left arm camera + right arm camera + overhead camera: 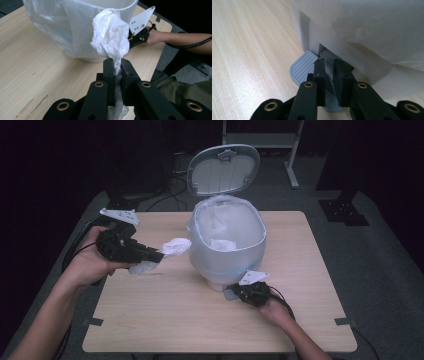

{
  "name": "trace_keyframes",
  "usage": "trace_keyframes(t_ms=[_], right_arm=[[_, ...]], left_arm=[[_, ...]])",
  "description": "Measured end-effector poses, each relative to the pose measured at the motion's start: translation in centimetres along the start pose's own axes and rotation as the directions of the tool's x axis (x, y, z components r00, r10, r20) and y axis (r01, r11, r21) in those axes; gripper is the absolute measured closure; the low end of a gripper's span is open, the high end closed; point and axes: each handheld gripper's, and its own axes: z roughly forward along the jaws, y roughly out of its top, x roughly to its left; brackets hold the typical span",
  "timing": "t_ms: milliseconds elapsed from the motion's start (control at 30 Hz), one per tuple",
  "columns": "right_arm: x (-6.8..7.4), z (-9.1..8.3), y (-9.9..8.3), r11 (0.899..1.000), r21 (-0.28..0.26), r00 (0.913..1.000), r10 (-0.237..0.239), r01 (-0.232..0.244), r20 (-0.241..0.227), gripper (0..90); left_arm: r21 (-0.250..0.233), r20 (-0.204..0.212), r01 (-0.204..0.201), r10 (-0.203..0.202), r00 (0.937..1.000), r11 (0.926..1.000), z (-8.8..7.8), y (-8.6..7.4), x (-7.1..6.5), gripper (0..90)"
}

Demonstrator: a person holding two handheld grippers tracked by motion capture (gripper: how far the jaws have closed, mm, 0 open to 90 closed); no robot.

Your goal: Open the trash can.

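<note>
Tissue (111, 37) between left gripper (118, 61) fingers (109, 72)

High view: fixed above my side of the counter (200, 320), facing forward and down, far enough back to take in the whole top and the bin (227, 245).
Left gripper view: rides on my left gripper (118, 65), looking along it and across the counter, close to the bin's lined wall (62, 30).
Right gripper view: rides on my right gripper (329, 65), low and very near the bin's base and grey pedal (303, 66).
Shared: all three see bin and counter; the left gripper view also catches my right hand (155, 37).
</note>
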Motion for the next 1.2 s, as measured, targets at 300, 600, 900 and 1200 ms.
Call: trace_keyframes(t_ms=[300,600,900,1200], right_arm=[[0.0,0.0,0.0,1.000,0.000,1.0000,-0.002,0.002,0.000,79.9],[0.0,0.0,0.0,1.000,0.000,1.0000,-0.003,0.003,0.003,79.9],[0.0,0.0,0.0,1.000,0.000,1.0000,0.001,-0.001,0.002,80.0],[-0.1,0.0,0.0,1.000,0.003,1.0000,0.004,-0.004,-0.007,80.0]], left_arm=[[-0.002,0.006,-0.026,0.026,0.9996,0.9997,0.0,2.0,-0.7,84.3],[0.002,0.013,-0.054,0.054,0.9985,0.9985,0.3,3.5,-1.4,84.2],[0.004,0.021,-0.065,0.065,0.9976,0.9978,1.2,5.5,-1.3,84.2],[0.016,0.024,-0.068,0.067,0.9974,0.9976,1.9,7.7,-0.7,84.3]])
